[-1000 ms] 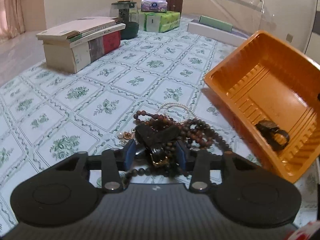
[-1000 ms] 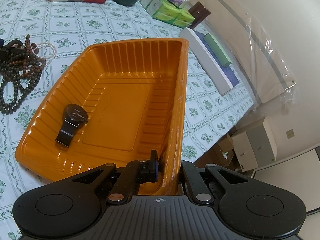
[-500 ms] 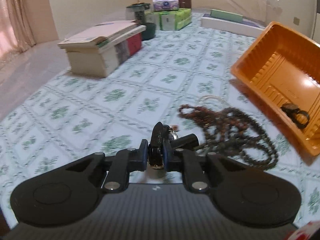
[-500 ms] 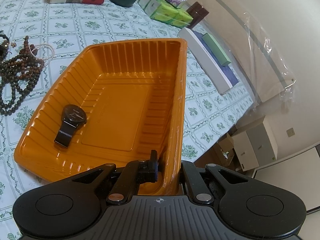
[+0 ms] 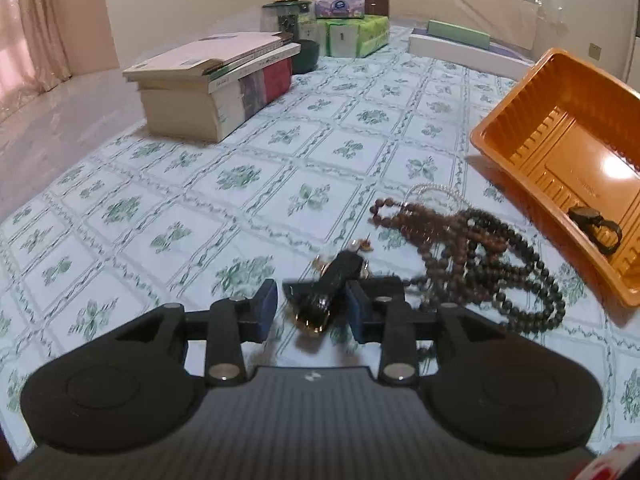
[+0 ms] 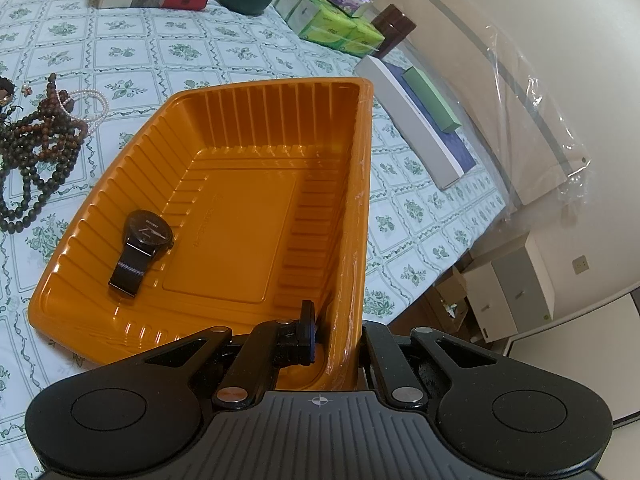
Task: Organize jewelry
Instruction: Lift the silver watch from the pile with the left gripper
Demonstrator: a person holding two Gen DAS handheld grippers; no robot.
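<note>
Tabletop (image 5: 248, 148) fills frame; tilted tray (image 6: 256, 184) centre, near wall pinched in right gripper (image 6: 336, 340), watch (image 6: 142, 246) inside at left; beads (image 5: 472, 248) right of centre; left gripper (image 5: 312, 312) wide open around strap (image 5: 332, 280), lower centre, gripping nothing. Step: picking strap. Next: close, lift, carry to tray
</note>
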